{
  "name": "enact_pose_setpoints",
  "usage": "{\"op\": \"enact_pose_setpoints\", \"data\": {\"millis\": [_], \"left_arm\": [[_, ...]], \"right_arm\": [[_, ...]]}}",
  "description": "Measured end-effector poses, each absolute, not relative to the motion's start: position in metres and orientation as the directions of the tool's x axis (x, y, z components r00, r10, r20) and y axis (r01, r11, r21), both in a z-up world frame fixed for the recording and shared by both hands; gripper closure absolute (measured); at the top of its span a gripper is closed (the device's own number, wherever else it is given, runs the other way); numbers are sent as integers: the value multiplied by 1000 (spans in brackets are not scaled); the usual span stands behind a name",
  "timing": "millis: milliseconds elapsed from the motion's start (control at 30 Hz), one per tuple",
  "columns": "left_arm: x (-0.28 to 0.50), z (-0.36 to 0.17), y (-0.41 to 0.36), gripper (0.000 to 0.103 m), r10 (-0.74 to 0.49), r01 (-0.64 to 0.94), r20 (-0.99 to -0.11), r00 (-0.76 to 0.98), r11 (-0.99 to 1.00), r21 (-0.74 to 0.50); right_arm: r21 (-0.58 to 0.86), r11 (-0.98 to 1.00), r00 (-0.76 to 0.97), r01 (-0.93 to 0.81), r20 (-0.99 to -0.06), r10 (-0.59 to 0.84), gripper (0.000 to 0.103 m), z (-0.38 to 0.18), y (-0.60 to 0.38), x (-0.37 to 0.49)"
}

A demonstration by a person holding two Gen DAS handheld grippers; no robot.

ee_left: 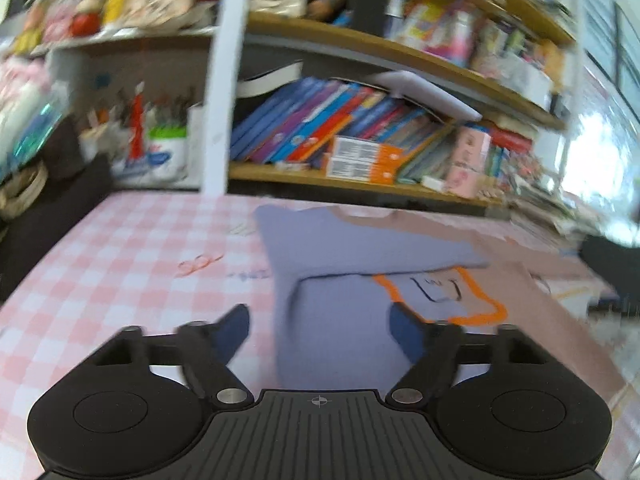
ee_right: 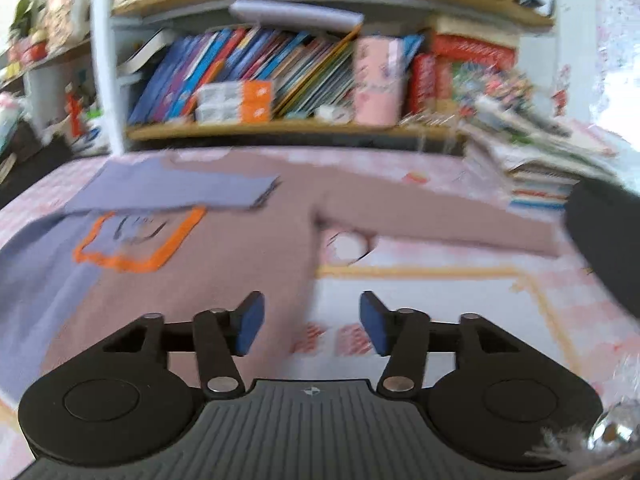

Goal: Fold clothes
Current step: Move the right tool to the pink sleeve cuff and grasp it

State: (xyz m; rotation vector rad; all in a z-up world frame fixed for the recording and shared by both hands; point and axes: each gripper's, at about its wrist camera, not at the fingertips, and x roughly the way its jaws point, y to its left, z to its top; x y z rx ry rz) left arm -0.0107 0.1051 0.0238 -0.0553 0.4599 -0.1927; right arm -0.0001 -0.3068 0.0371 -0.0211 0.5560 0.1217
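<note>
The left gripper (ee_left: 320, 334) stands with its jaws wide and nothing pinched; the folded blue side of the sweater (ee_left: 332, 320) lies flat between and beyond them. The right gripper (ee_right: 312, 322) has its jaws parted and empty, the sweater's mauve body under its left jaw, checked tablecloth (ee_right: 440, 300) under its right. Beyond the right jaw, 1 sleeve (ee_right: 440, 216) stretches outward. Farther off, the orange-outlined patch (ee_right: 136, 240), then a bookshelf (ee_right: 280, 128).
</note>
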Motion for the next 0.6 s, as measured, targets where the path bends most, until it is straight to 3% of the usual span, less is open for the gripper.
{"op": "enact_pose_setpoints", "data": {"millis": [100, 300, 433, 600], "left_arm": [[-11, 18, 92, 16, -186, 201, -446, 875, 980, -14], [-16, 7, 89, 6, -164, 203, -434, 886, 978, 45], [-21, 9, 88, 0, -179, 221, -413, 893, 974, 56], [-24, 10, 83, 0, -220, 270, -398, 890, 960, 74]], "right_arm": [[-15, 998, 868, -59, -495, 44, 29, 51, -331, 12], [41, 994, 854, 103, -516, -68, 19, 60, -396, 61], [110, 961, 803, 255, -577, -147, 18, 46, -442, 97], [111, 922, 726, 372, -654, -214, 17, 23, -474, 127]]}}
